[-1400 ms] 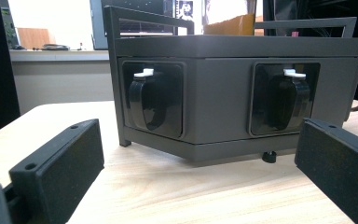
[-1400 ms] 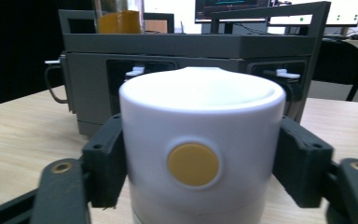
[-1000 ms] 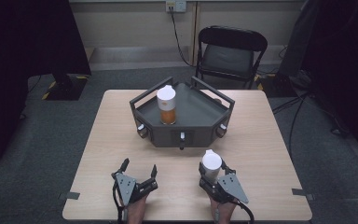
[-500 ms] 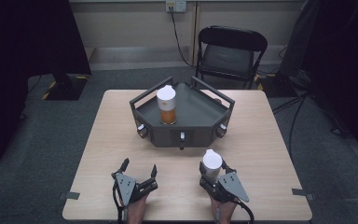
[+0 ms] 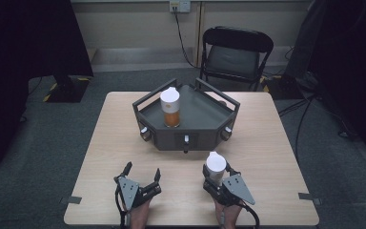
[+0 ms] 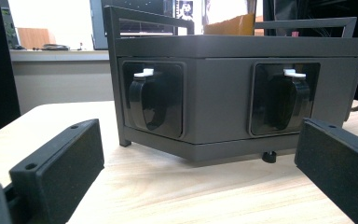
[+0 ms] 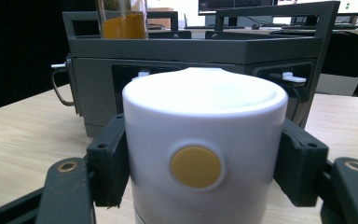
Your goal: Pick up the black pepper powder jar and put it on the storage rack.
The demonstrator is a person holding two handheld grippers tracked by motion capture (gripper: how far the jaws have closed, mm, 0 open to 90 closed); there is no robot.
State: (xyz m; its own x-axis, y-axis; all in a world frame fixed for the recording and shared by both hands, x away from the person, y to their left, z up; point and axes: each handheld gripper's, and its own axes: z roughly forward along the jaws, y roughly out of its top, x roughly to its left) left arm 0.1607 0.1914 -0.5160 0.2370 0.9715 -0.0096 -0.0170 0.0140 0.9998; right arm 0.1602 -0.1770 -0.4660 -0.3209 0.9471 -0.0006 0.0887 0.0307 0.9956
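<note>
A dark grey tray-like box (image 5: 200, 125) with rails stands mid-table, and on it is a jar of orange powder with a white cap (image 5: 170, 108). My right gripper (image 5: 218, 177) is shut on a second white-capped jar (image 5: 215, 165) near the front edge. In the right gripper view the jar's white cap (image 7: 204, 140) with a yellow dot sits between the jaws, the box (image 7: 196, 60) behind it. My left gripper (image 5: 143, 174) rests open at the front left with nothing in it. Its view faces the box (image 6: 223, 88) and two latches.
A black folding chair (image 5: 233, 52) stands behind the wooden table (image 5: 114, 143). A dark curtain and a stand base are at the left, cables at the right. Tape marks lie on the table's front corners.
</note>
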